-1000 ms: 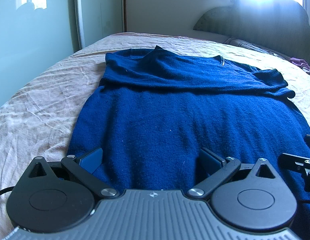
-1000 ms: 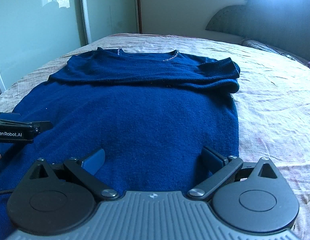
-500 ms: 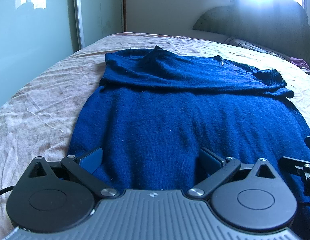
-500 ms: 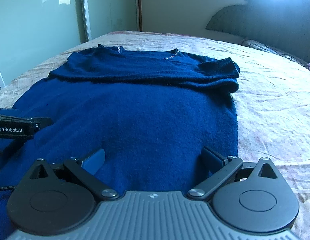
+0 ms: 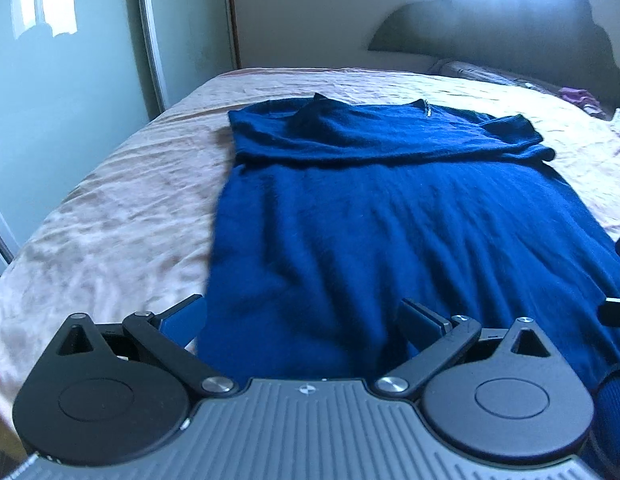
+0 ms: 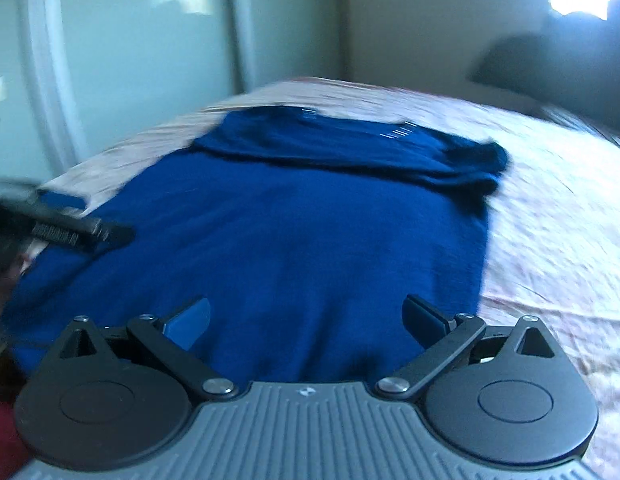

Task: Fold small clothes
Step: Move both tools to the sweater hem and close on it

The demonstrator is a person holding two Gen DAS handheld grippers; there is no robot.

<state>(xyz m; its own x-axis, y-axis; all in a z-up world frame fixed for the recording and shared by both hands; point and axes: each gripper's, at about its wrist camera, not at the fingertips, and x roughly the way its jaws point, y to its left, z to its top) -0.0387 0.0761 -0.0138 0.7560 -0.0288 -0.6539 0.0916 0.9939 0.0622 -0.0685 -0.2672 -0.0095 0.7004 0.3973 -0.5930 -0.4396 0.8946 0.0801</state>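
While spread flat: one blue sweater (image 5: 389,216), one bed (image 5: 110,232), two gaping grippers.

Sweater (image 5: 389,220) flat on bed (image 5: 122,216)

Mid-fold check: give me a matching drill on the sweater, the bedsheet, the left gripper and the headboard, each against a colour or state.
Things:
1. sweater
2. bedsheet
3. left gripper
4. headboard

States:
A. wrinkled, pale pink
B. dark, under the bright window
C. navy blue, sleeves folded across its far end
D. open, fingers wide apart

Pairs: 1-C, 2-A, 3-D, 4-B
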